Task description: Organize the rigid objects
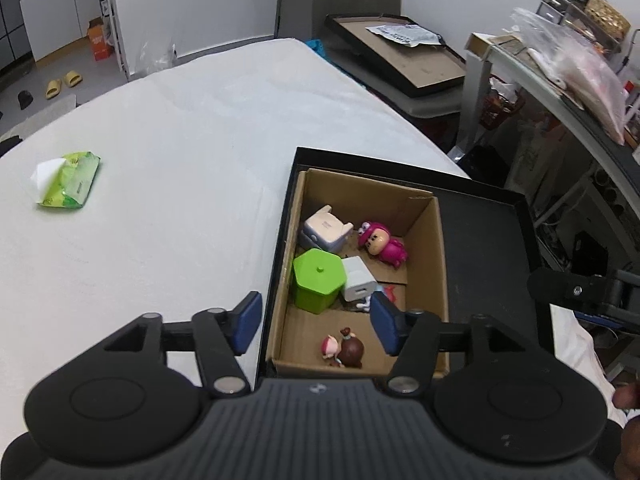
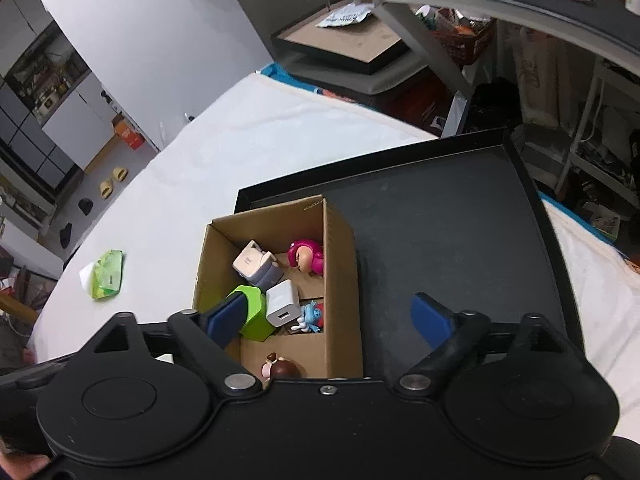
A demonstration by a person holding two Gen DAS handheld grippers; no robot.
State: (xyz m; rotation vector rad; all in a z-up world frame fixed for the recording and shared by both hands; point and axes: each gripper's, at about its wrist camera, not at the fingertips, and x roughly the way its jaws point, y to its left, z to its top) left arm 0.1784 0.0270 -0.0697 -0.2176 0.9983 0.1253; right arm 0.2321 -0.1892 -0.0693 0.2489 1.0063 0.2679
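Observation:
An open cardboard box [image 1: 424, 240] [image 2: 340, 272] stands in a black tray [image 1: 484, 248] [image 2: 448, 232] on the white table. In it lie a green hexagonal container [image 1: 318, 280] [image 2: 254, 312], a white USB charger [image 1: 358, 284] [image 2: 283, 302], a white-lilac plug adapter [image 1: 326, 228] [image 2: 256, 266], a pink figurine [image 1: 382, 242] [image 2: 308, 256], a small blue figure [image 2: 314, 316] and a brown-haired figurine [image 1: 346, 350] [image 2: 282, 368]. My left gripper [image 1: 316, 322] hovers open above the box's near end, nothing between its blue pads. My right gripper [image 2: 328, 320] also hangs open over the box, empty.
A green tissue pack [image 1: 68, 180] [image 2: 106, 274] lies on the white table [image 1: 180, 160] to the left. The other gripper's black body [image 1: 584, 292] shows at the right edge. A cluttered desk and shelves stand beyond the table on the right.

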